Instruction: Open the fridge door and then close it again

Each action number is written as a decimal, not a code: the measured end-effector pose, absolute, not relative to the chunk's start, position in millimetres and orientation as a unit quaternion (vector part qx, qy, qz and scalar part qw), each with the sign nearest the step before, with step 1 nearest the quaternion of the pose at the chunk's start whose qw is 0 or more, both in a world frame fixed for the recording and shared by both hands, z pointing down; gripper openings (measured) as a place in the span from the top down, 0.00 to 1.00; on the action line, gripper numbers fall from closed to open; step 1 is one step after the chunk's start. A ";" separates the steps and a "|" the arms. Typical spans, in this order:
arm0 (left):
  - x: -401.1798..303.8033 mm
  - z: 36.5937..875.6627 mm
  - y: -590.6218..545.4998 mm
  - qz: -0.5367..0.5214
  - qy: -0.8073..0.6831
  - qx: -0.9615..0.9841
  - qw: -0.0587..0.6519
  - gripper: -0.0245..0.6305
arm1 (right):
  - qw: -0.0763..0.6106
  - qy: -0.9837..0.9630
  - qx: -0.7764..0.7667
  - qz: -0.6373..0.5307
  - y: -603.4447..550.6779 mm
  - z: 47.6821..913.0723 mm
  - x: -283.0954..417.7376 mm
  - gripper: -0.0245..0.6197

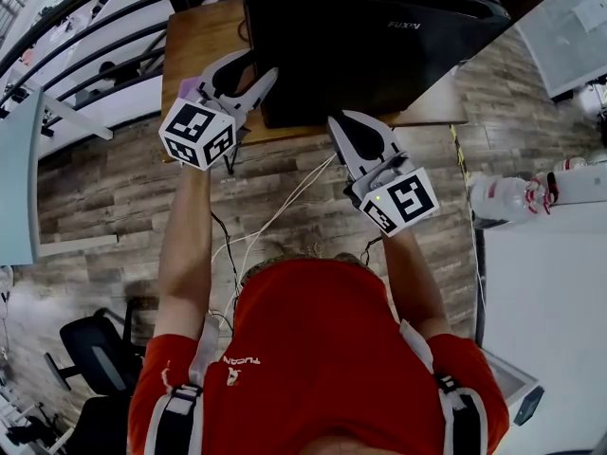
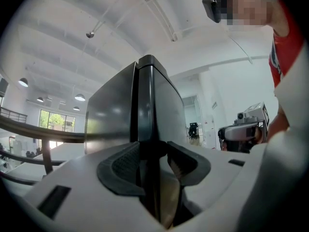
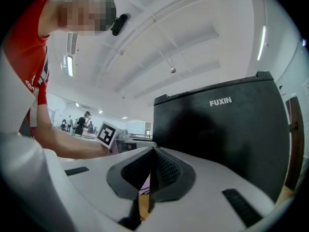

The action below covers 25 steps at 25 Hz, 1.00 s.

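A black mini fridge [image 1: 370, 36] marked FUXIN stands on a wooden table [image 1: 204, 36], its door looking closed. My left gripper [image 1: 248, 79] is at the fridge's front left corner. In the left gripper view its jaws stand apart [image 2: 153, 166] with the door's edge [image 2: 146, 105] between the pads; I see no pad pressing on it. My right gripper [image 1: 338, 123] is shut on nothing, its tips just short of the door's lower front. The right gripper view shows the closed pads [image 3: 150, 166] before the dark door [image 3: 227, 134].
The table's front edge lies under both grippers. White and black cables [image 1: 275, 216] hang down to the wood floor. A white counter with a plastic bottle [image 1: 507, 197] stands at the right, a black office chair [image 1: 95, 349] at lower left, a dark railing [image 1: 85, 27] at upper left.
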<state>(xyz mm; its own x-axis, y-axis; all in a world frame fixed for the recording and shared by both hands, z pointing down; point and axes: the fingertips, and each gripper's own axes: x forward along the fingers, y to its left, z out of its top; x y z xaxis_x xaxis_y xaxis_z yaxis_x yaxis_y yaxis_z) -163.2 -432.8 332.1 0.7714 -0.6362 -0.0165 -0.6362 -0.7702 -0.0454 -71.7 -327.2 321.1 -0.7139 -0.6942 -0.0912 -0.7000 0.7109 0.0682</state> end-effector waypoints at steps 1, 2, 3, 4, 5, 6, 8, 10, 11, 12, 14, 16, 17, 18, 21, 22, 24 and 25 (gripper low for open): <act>-163.3 332.2 -431.9 -0.001 0.340 -0.940 0.024 0.69 | 0.030 0.924 -0.377 0.049 -326.3 320.6 -71.5 0.92; -163.8 332.4 -430.8 -0.001 0.342 -0.939 0.023 0.69 | 0.031 0.924 -0.377 0.049 -325.1 320.1 -71.6 0.92; -164.4 332.7 -429.7 -0.001 0.344 -0.939 0.023 0.69 | 0.032 0.925 -0.376 0.050 -324.1 319.5 -72.0 0.92; -165.0 333.1 -429.1 -0.002 0.347 -0.938 0.023 0.69 | 0.033 0.925 -0.376 0.051 -323.4 319.0 -72.5 0.92; -165.2 333.5 -429.1 -0.003 0.349 -0.937 0.024 0.69 | 0.033 0.925 -0.376 0.051 -323.1 318.6 -72.6 0.92; -164.7 333.8 -429.8 -0.004 0.352 -0.936 0.024 0.69 | 0.033 0.925 -0.376 0.051 -323.2 318.4 -72.3 0.92; -163.5 334.2 -431.8 -0.006 0.355 -0.935 0.024 0.69 | 0.033 0.924 -0.377 0.051 -323.9 318.5 -70.9 0.92; -163.8 333.9 -427.8 -0.007 0.351 -0.936 0.027 0.69 | 0.033 0.923 -0.380 0.051 -322.7 318.7 -70.1 0.92; -163.7 333.3 -422.0 -0.004 0.346 -0.938 0.029 0.70 | 0.033 0.923 -0.381 0.051 -321.3 318.6 -69.2 0.92; -162.9 332.5 -415.1 0.001 0.342 -0.939 0.032 0.70 | 0.034 0.922 -0.383 0.051 -319.9 318.2 -67.9 0.92; -160.2 331.3 -402.3 0.011 0.338 -0.940 0.035 0.71 | 0.036 0.920 -0.388 0.052 -317.8 317.1 -65.5 0.92; -158.3 331.2 -391.3 0.014 0.338 -0.940 0.039 0.71 | 0.035 0.918 -0.392 0.053 -314.3 317.0 -65.9 0.92; -157.6 331.4 -385.6 0.015 0.338 -0.940 0.041 0.71 | 0.034 0.917 -0.395 0.054 -311.8 317.2 -66.6 0.92; -156.7 331.2 -379.6 0.015 0.337 -0.940 0.043 0.72 | 0.033 0.915 -0.398 0.055 -309.2 317.3 -67.1 0.92; -152.6 329.3 -359.2 0.024 0.327 -0.943 0.046 0.73 | 0.031 0.909 -0.412 0.053 -300.6 318.6 -67.8 0.92; -150.9 328.9 -351.9 0.029 0.322 -0.945 0.045 0.73 | 0.031 0.907 -0.417 0.051 -297.2 319.5 -68.2 0.92; -146.6 328.9 -337.6 0.038 0.311 -0.949 0.041 0.74 | 0.031 0.903 -0.425 0.049 -289.8 321.4 -69.0 0.92; -144.0 329.1 -330.5 0.040 0.305 -0.951 0.040 0.75 | 0.031 0.902 -0.428 0.048 -285.7 322.3 -69.4 0.92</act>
